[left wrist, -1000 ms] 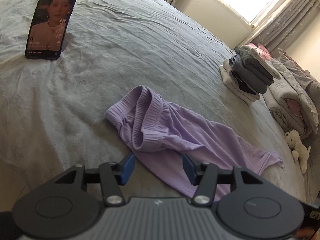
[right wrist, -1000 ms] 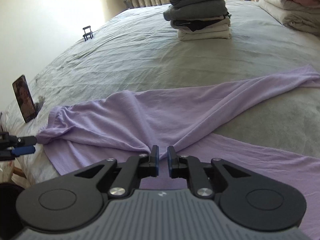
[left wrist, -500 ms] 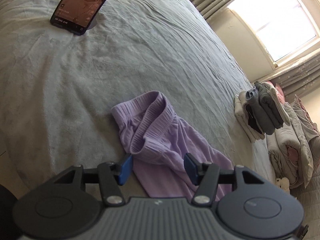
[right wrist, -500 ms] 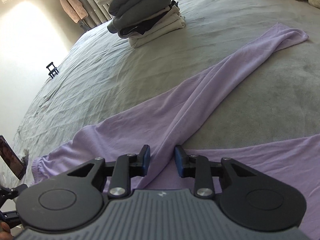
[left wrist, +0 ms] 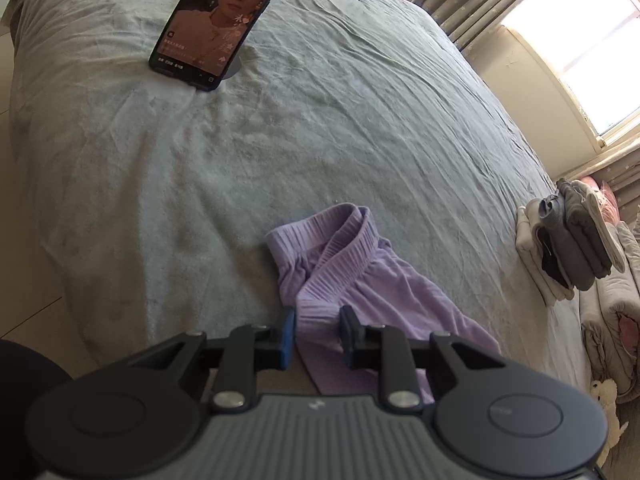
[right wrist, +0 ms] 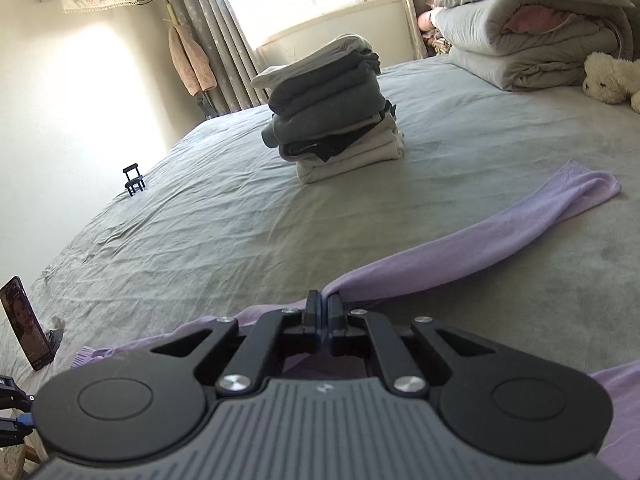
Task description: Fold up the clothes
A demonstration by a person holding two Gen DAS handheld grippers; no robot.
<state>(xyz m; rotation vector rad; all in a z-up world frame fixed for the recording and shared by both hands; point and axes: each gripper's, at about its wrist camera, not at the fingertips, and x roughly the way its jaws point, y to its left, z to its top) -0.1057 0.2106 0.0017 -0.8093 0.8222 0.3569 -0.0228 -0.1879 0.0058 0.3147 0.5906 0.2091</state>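
Lilac trousers (left wrist: 360, 280) lie on the grey bed, ribbed waistband (left wrist: 340, 240) bunched at the near edge. My left gripper (left wrist: 316, 336) is open, its blue pads on either side of the waistband's lower edge. In the right wrist view one trouser leg (right wrist: 500, 232) stretches away to the right. My right gripper (right wrist: 323, 312) is shut on the lilac fabric where the legs meet. A second stretch of the trousers (right wrist: 616, 400) shows at the lower right.
A stack of folded grey and white clothes (right wrist: 332, 112) stands mid-bed and also shows in the left wrist view (left wrist: 568, 240). A phone on a stand (left wrist: 220, 20) is propped at the bed's left. Folded quilts (right wrist: 532, 36) and a plush toy (right wrist: 608, 76) lie far right. A small black stand (right wrist: 134, 180) sits far left.
My right gripper opened half a second ago and has now shut on the trousers, lifting the fabric. My left gripper's jaws have narrowed around the waistband and moved closer to it.
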